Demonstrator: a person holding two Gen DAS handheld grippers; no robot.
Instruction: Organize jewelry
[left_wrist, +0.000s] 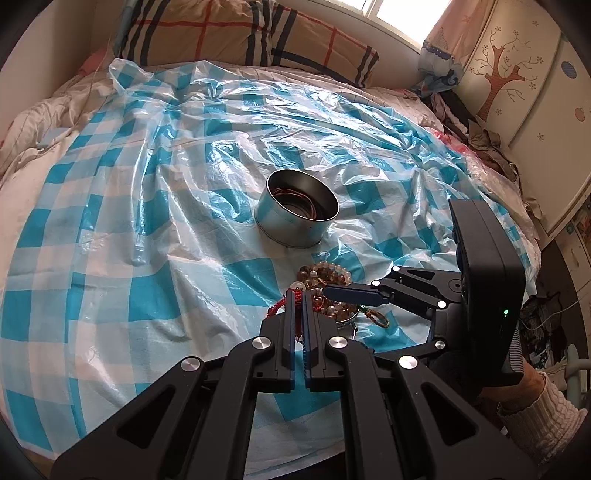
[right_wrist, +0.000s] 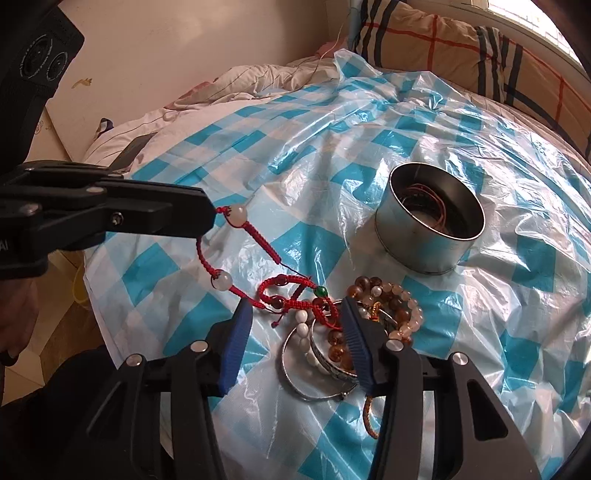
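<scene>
A: Lifting one strand out of a tangle is the step shown, as I judge it. The left claw (right_wrist: 210, 221) is pressed together on the red cord bracelet (right_wrist: 236, 254) close to a pale bead (right_wrist: 237, 215); the cord hangs from it in a loop down to the jewelry pile (right_wrist: 354, 325) on the checked plastic sheet (right_wrist: 498, 295) that covers the bed.

B: Where does the strand catch?

A: Its lower end runs into a second knotted red cord with a green bead (right_wrist: 321, 290), lying against the silver bangle (right_wrist: 314, 384) and the amber bead bracelet (right_wrist: 391, 295). To do this well, the lift should be slow and straight up, so the pile is not dragged along.

B: And the right claw (right_wrist: 297, 345)?

A: Spread about halfway, pinching nothing. Its blue pads (right_wrist: 236, 343) straddle the left part of the pile: the white beads, the bangle and a red loop lie between them, the amber beads just outside the right pad. I cannot tell whether a pad touches any piece. It could hold the pile down while the cord comes free.

B: The destination?

A: Presumably the round metal tin (right_wrist: 430, 218), standing open just beyond the pile, with thin cords already coiled inside.
</scene>
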